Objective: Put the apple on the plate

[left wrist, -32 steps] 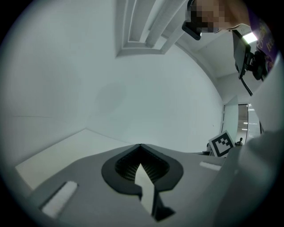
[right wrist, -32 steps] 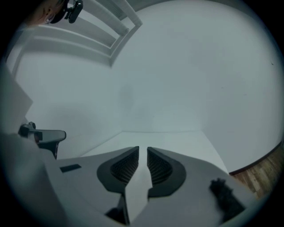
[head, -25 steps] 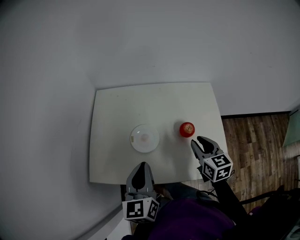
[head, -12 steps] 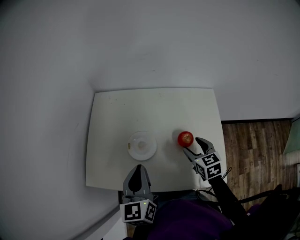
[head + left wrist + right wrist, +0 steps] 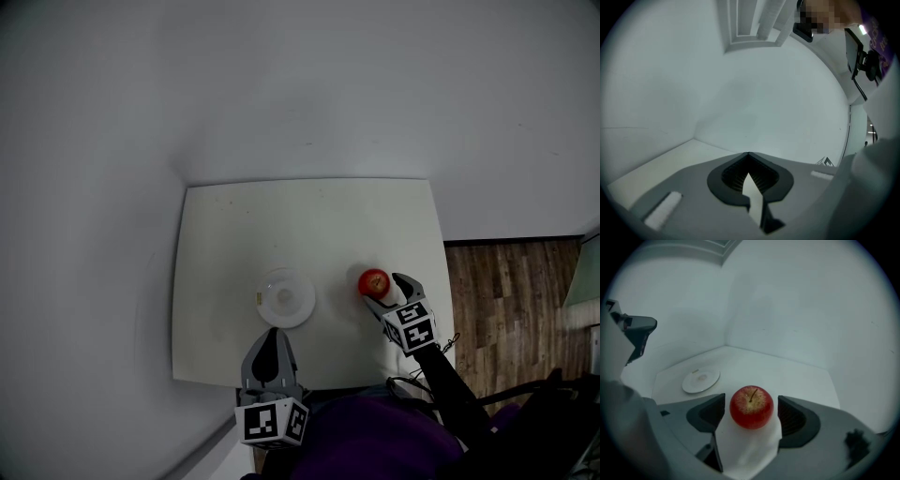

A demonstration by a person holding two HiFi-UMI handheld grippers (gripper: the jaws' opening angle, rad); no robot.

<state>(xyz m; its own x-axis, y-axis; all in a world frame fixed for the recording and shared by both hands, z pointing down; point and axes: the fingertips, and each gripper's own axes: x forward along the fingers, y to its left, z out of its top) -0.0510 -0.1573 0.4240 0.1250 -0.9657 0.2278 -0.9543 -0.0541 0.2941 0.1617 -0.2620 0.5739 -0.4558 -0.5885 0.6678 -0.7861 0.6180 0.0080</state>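
White tabletop fills the middle of the head view, and the table (image 5: 300, 225) stands against a pale grey wall, with wood floor (image 5: 506, 300) to its right. The right gripper (image 5: 384, 290) reaches in from the near right corner on a dark-sleeved forearm (image 5: 455, 394) that slants up and to the left, its marker cube just behind the jaws. Its jaws stand apart with the apple (image 5: 374, 280) between them, and the right gripper view shows a thin gap on each side of the fruit, so neither pad presses on it. The apple (image 5: 751, 407) is red, sits upright on the table with its stem up, and lies to the right of the plate (image 5: 287, 298), apart from it with bare table between. The plate (image 5: 701, 380) lies flat near the table's middle, nearer the near edge, its top showing only its own white surface and a small yellowish mark at the left rim. The left gripper (image 5: 275, 336) is held low at the near edge of the table, just on the near side of the plate, pointing away from the person, and its jaws are together at the tips with nothing in them (image 5: 748, 154)
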